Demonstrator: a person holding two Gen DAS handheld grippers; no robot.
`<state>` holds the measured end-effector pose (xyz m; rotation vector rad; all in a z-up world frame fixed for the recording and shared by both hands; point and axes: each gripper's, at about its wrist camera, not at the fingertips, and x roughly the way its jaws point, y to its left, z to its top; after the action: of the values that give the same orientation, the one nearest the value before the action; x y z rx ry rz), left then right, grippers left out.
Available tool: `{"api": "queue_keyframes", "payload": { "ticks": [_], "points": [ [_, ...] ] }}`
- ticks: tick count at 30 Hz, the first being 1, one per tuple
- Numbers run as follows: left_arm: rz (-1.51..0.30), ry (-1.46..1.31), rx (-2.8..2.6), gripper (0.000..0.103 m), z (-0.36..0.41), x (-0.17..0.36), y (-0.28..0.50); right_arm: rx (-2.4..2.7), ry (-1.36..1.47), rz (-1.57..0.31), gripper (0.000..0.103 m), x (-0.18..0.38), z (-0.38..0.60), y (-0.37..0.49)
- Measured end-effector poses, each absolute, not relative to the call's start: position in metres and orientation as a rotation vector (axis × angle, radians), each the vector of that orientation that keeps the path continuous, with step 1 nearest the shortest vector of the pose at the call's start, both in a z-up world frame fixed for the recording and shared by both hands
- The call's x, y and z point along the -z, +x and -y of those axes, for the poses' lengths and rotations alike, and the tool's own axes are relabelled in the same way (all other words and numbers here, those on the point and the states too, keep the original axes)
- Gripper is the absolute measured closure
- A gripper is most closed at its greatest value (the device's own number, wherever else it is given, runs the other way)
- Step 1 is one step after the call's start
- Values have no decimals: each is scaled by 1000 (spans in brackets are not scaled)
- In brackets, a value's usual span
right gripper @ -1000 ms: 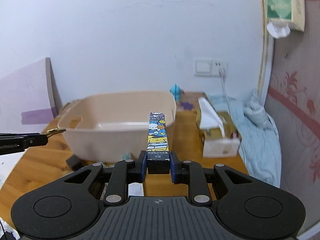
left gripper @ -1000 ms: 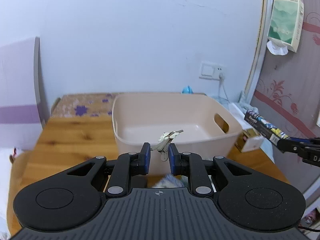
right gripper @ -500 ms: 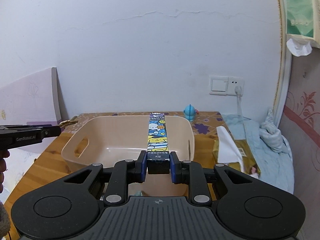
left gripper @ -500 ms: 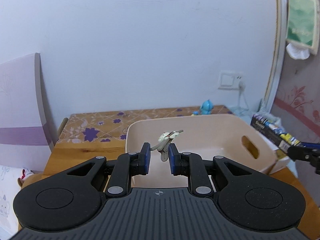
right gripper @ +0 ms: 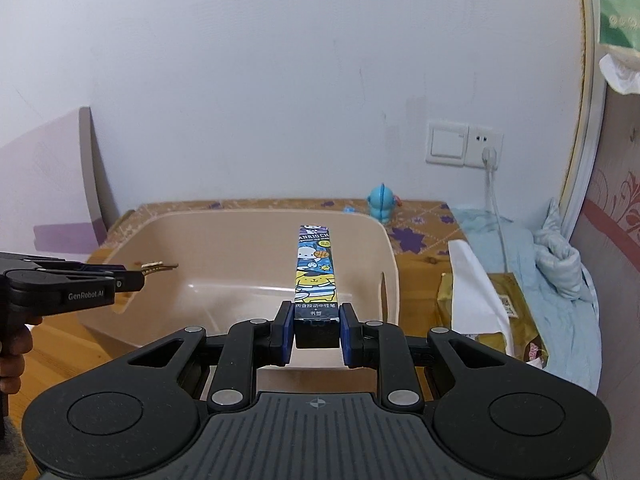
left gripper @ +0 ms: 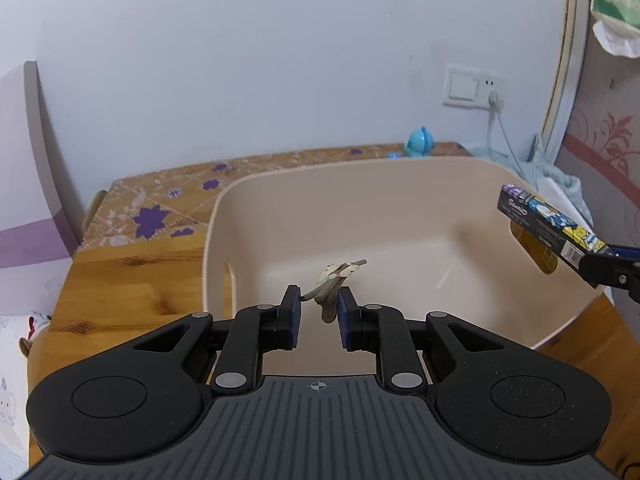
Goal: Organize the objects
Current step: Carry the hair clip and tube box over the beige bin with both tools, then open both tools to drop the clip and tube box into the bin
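A beige plastic bin stands on the wooden table; it also shows in the right wrist view. My left gripper is shut on a small beige hair clip and holds it over the bin's near left side. My right gripper is shut on a long cartoon-printed pen box and holds it over the bin's right rim. The pen box also shows in the left wrist view, and the left gripper with the clip in the right wrist view.
A blue toy figure stands behind the bin on a flowered cloth. A tissue pack and blue fabric lie to the right. A wall socket with a cable is at the back right.
Both grippers have moved forward and over the bin with their objects still held. The bin now fills more of both views.
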<state>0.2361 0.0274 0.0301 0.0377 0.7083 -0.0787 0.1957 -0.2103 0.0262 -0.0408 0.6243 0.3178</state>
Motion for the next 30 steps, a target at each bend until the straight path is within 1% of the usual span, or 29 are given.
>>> {"api": "queue_keyframes", "payload": {
  "ticks": [7, 14, 15, 16, 17, 18, 19, 21, 22, 23, 25, 26, 28, 29, 30],
  "points": [
    [-753, 53, 76, 84, -25, -19, 239, -310, -43, -658, 80, -13, 205, 202],
    [-751, 32, 86, 83, -29, -24, 237, -311, -61, -662, 80, -10, 198, 201],
    [-755, 34, 99, 82, -29, -25, 237, -314, -63, -662, 80, -10, 198, 201],
    [-761, 40, 112, 70, -28, -26, 235, -317, -63, -665, 80, -10, 198, 201],
    [-767, 48, 111, 50, -27, -26, 234, -320, -63, -668, 80, -10, 198, 201],
    [-763, 54, 90, 43, -27, -27, 231, -323, -62, -668, 77, -10, 198, 200],
    [-755, 53, 74, 38, -28, -29, 228, -325, -63, -666, 73, -10, 199, 199],
    [-752, 29, 79, 38, -30, -32, 223, -323, -70, -653, 68, -12, 200, 195],
    [-750, 18, 76, 36, -32, -34, 220, -320, -71, -641, 65, -15, 200, 191],
    [-743, 12, 71, 33, -33, -37, 217, -316, -69, -633, 63, -18, 201, 187],
    [-725, 11, 68, 32, -35, -41, 210, -316, -62, -618, 52, -25, 204, 180],
    [-720, 13, 71, 32, -35, -43, 205, -317, -58, -608, 49, -28, 205, 175],
    [-707, 18, 71, 30, -35, -48, 196, -320, -62, -598, 38, -34, 207, 168],
    [-700, 19, 64, 22, -34, -50, 191, -321, -66, -604, 36, -36, 208, 164],
    [-692, 23, 49, 18, -35, -53, 186, -321, -74, -602, 31, -38, 209, 160]
  ]
}}
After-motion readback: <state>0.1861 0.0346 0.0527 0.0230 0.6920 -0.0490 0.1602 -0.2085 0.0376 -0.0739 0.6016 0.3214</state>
